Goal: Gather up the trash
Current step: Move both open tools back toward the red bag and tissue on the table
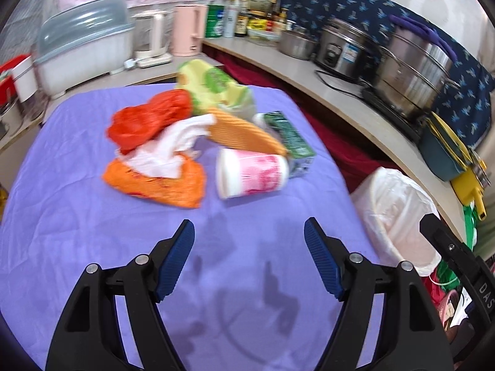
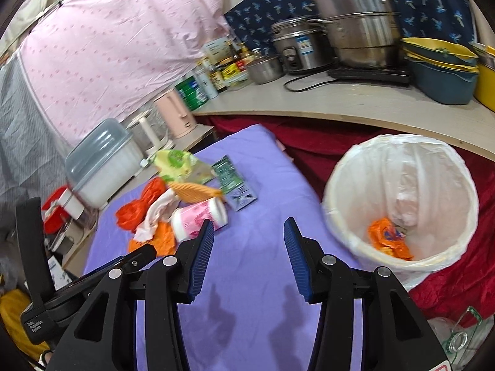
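Observation:
A pile of trash lies on the purple-covered table (image 1: 77, 232): a pink-and-white cup (image 1: 252, 171) on its side, an orange bag (image 1: 161, 185), a red bag (image 1: 148, 117), white tissue (image 1: 173, 145), an orange wafer-like piece (image 1: 244, 133), a green carton (image 1: 290, 139) and a yellow-green wrapper (image 1: 213, 83). My left gripper (image 1: 249, 232) is open and empty, short of the cup. My right gripper (image 2: 249, 225) is open and empty, between the pile (image 2: 198, 216) and the white-lined bin (image 2: 402, 198). An orange bag (image 2: 389, 241) lies in the bin.
The bin (image 1: 399, 213) stands off the table's right edge over red cloth (image 2: 448, 287). A curved counter (image 2: 340, 102) behind holds steel pots (image 2: 355, 18), a rice cooker (image 1: 343, 49), bottles, a pink kettle (image 1: 188, 31) and a covered dish rack (image 1: 83, 43).

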Demonstrator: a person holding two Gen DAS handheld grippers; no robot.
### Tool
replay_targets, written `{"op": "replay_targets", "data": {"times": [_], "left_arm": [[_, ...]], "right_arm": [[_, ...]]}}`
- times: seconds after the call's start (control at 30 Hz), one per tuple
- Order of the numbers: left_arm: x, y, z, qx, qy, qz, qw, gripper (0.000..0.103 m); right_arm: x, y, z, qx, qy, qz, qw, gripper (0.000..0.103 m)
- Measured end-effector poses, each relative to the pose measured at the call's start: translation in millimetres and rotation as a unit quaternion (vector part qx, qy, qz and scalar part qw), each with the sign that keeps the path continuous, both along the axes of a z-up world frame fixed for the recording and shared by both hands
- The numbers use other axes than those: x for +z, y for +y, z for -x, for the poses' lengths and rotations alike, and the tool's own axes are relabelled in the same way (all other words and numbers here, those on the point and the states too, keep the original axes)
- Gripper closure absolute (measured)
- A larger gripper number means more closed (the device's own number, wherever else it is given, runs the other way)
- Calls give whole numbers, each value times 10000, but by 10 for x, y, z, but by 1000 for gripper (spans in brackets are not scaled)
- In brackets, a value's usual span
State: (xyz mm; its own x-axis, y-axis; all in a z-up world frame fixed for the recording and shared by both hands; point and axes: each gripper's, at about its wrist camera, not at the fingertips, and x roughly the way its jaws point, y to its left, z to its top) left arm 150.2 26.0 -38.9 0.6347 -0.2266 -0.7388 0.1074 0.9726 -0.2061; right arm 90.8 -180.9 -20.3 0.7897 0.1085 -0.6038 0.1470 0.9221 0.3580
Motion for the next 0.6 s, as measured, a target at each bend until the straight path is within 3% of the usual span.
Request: {"op": "replay_targets", "data": {"times": [0.6], "left_arm": [[-33,1261,-134,1019,-12,239,9945,33]], "right_arm": [[-125,1221,-580,1208,248,67,9923,57]]}}
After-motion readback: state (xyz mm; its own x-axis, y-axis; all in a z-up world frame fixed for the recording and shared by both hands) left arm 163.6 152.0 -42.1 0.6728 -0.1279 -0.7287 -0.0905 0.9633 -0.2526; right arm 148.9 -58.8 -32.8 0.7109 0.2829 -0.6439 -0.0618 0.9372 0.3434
